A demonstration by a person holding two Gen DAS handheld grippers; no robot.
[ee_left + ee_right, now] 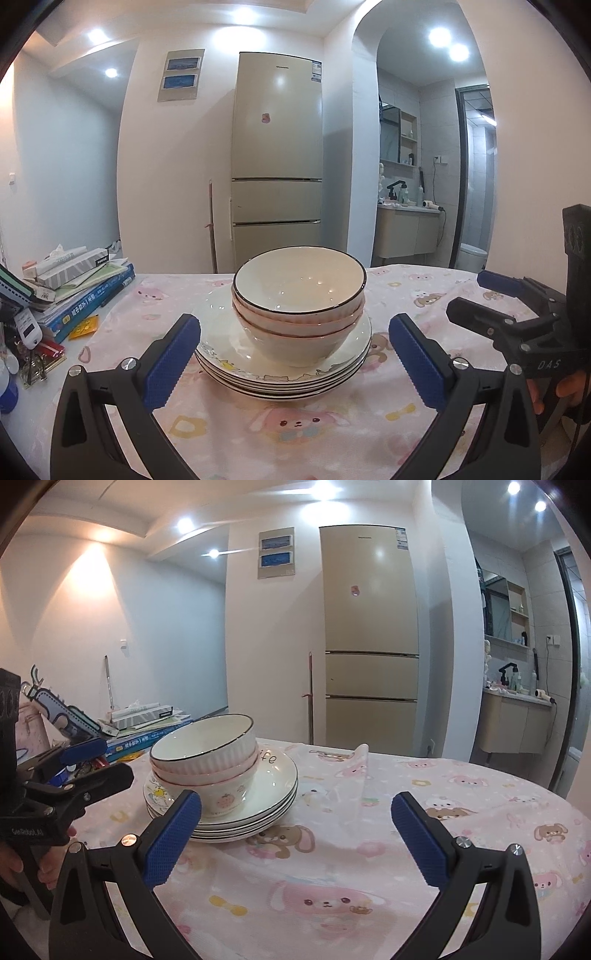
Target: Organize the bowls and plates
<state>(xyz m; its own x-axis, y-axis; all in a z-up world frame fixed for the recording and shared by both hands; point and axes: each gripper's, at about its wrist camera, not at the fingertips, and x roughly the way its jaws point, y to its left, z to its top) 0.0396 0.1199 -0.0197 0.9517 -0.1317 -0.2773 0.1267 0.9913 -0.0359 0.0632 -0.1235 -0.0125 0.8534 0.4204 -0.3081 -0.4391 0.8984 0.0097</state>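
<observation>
Blue-padded fingers of the left gripper (293,354) stand wide apart and empty, flanking the crockery stack just ahead without touching it; the right gripper (295,834) is likewise spread and empty, with the stack ahead to its left. Its body, seen from the left wrist view, bears "DAS"; the left one's body, seen from the right, a partly legible "GenRobot.AI". Three nested bowls (299,299) rest on a pile of black-rimmed plates (229,354) upon the pink cartoon-animal tablecloth (295,428). One plate shows the letters "ife", the rest hidden behind the bowls. Books (88,295) lie at far left, titles too small to read. Beyond stands a beige refrigerator (277,155), its brand illegible.
</observation>
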